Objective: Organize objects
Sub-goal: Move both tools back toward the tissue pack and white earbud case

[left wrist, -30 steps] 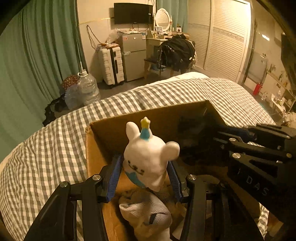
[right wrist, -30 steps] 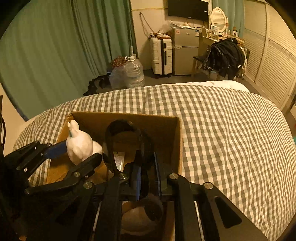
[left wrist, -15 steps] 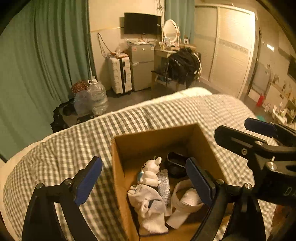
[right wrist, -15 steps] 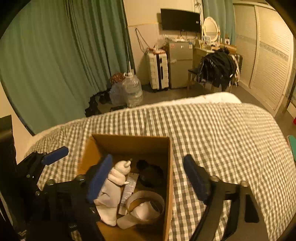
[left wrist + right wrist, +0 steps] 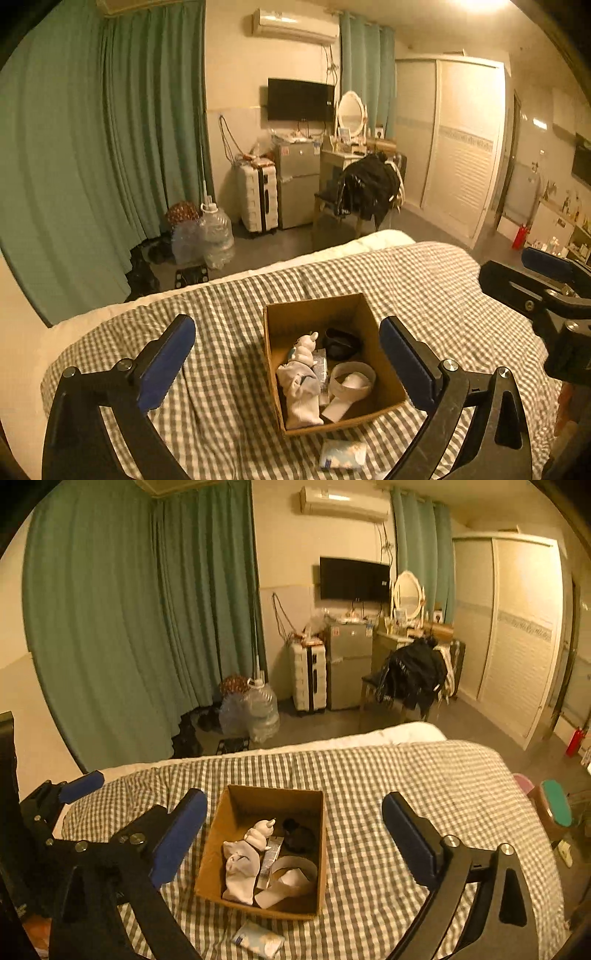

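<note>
**Both grippers wide open above the filled box**

Nearest the cameras, the left gripper (image 5: 282, 363) is seen with its blue-padded fingers spread as far apart as they go, nothing being held between them; its jaws have just been opening. The right gripper (image 5: 295, 840) is likewise held wide, with nothing gripped, and its jaws too have just been opening. Each gripper is caught at the edge of the other's view.

Just beyond the fingers, on the checked bedspread (image 5: 424, 775), a small pale packet (image 5: 258, 939) is seen lying flat, close to the near wall of the cardboard box (image 5: 384, 362) but outside it. The box is set open-topped on the bed. Inside it, a white sock (image 5: 299, 391) is bunched against the left wall, and a white toy figure (image 5: 304, 345) is tipped over just behind the sock. A white band (image 5: 351, 380) is curled at the near right, a black object (image 5: 341, 341) is lodged toward the far right corner, and a flat wrapper (image 5: 271, 854) is wedged between sock and band.

Farther off, past the foot of the bed, large water bottles (image 5: 218, 234) are stood on the floor by the green curtain (image 5: 92, 166). A white suitcase (image 5: 258, 197) is placed beside a small fridge (image 5: 297, 184), and a chair draped with dark clothing (image 5: 369, 188) is set to the right. A television (image 5: 301, 99) is mounted on the far wall.
</note>
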The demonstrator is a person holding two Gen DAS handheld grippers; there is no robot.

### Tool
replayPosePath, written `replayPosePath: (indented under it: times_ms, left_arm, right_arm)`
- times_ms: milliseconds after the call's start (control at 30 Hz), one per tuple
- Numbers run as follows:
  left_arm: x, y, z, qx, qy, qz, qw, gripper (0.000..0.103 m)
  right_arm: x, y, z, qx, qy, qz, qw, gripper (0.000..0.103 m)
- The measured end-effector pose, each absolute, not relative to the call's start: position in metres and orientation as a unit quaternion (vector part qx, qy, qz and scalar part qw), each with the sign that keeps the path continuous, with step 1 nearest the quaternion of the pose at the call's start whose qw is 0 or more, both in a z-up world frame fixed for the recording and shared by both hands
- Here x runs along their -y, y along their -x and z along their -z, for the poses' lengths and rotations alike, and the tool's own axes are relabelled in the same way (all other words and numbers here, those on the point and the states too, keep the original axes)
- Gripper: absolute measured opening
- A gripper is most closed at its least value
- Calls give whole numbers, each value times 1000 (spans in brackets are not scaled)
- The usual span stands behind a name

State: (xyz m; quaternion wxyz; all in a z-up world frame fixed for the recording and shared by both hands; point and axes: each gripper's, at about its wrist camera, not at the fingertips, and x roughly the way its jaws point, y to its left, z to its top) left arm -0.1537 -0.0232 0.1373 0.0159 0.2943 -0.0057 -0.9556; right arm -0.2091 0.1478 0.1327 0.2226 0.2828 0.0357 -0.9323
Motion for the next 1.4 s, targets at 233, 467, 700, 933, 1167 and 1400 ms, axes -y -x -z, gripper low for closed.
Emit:
replayPosePath:
  times_ms: [233,467,700,933,1167,1400]
  left_arm:
    - [15,98,-157,17,-269,963,19,103]
    - [7,67,-134,30,-275,961,21,103]
    - [12,57,-71,32,-319,946,46,103]
    - [21,60,5,30,-361,930,61,103]
    - [14,87,83,7,-401,915,47,103]
    - [17,100,141,-2,-457,889,30,103]
  right_arm:
    - [-168,150,-163,-49,-265,936,227,99]
    - [-180,113,-147,-65,-268,934,229,100]
    - [-188,105,-74,-69,-311,921,226,100]
    - [-191,112,11,-73,-369,899,223,100]
    - [-181,133,98,-75,-450,860,227,99]
    - [-163,144,158,-106,-514,818,235,99]
